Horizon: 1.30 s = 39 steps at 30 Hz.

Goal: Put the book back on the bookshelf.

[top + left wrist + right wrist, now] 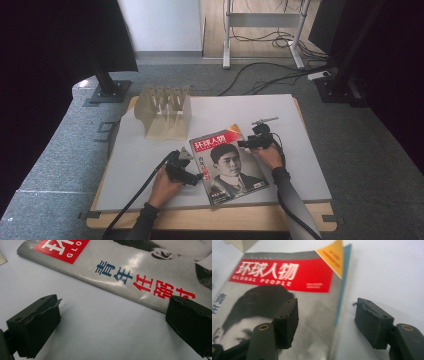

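- Left gripper (192,176) sits at the magazine's (227,164) left edge, jaws wide apart, gripping nothing.
- Right gripper (242,143) straddles the magazine's right edge, jaws half open, not clamped.

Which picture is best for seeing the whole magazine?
The high view: the magazine lies whole and flat on the white table, cover up, between both hand-held grippers. The right gripper view gives its red title band and one long edge close up. The left gripper view gives just a strip along the other long edge, with blue and red characters.
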### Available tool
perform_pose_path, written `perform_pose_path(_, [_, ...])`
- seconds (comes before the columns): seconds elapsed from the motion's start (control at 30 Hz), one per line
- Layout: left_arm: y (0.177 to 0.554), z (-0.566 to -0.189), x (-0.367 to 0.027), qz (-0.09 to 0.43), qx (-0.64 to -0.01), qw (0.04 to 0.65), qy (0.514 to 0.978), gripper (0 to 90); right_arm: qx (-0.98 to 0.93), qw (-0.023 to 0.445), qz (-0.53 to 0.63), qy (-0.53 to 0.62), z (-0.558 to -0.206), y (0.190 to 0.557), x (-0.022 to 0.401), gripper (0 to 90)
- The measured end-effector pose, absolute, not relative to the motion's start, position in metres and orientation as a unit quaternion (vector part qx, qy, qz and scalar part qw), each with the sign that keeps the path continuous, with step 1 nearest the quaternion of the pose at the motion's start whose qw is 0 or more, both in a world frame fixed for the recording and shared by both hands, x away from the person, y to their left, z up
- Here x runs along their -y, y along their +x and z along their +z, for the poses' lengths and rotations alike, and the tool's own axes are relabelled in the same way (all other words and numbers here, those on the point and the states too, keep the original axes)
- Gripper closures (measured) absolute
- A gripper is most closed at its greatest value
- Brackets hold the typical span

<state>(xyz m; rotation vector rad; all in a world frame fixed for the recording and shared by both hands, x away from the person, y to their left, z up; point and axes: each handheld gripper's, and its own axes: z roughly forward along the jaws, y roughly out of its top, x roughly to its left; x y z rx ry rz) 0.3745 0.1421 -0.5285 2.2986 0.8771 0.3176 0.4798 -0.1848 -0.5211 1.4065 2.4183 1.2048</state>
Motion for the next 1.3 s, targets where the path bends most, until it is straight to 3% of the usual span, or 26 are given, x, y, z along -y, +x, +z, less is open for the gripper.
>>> perform_pose_path(0.13, [0.374,-0.529,-0.142,0.121,-0.335,0.324,0.876,0.0,-0.791,0.039,0.395,0.466,-0.52,0.478,0.178,37.3])
perform_pose_path(0.23, [0.375,-0.529,-0.142,0.121,-0.335,0.325,0.876,0.0,-0.786,0.029,0.398,0.473,-0.52,0.476,0.184,44.4])
perform_pose_path(0.33, [0.375,-0.529,-0.142,0.12,-0.335,0.325,0.876,0.0,-0.779,-0.03,0.423,0.461,-0.522,0.47,0.191,56.8])
perform_pose_path(0.37, [0.375,-0.529,-0.142,0.12,-0.335,0.325,0.876,0.0,-0.78,-0.04,0.426,0.456,-0.523,0.469,0.191,57.2])
perform_pose_path(0.47, [0.375,-0.529,-0.142,0.121,-0.335,0.325,0.876,0.0,-0.792,-0.016,0.411,0.452,-0.523,0.471,0.183,60.3])
perform_pose_path(0.6, [0.375,-0.529,-0.142,0.12,-0.336,0.325,0.876,0.0,-0.803,0.015,0.409,0.433,-0.518,0.475,0.172,76.2])
perform_pose_path(0.7, [0.375,-0.529,-0.142,0.12,-0.336,0.325,0.876,0.0,-0.823,0.047,0.402,0.398,-0.506,0.468,0.166,82.8])
perform_pose_path(0.9, [0.374,-0.528,-0.142,0.121,-0.334,0.324,0.877,0.0,-0.843,0.095,0.395,0.352,-0.483,0.449,0.156,85.4])
perform_pose_path(1.13, [0.375,-0.526,-0.143,0.113,-0.336,0.321,0.878,0.2,-0.843,0.112,0.417,0.32,-0.46,0.43,0.152,85.9])
perform_pose_path(1.3, [0.382,-0.516,-0.145,0.062,-0.339,0.356,0.869,4.2,-0.842,0.123,0.431,0.299,-0.445,0.419,0.15,86.1])
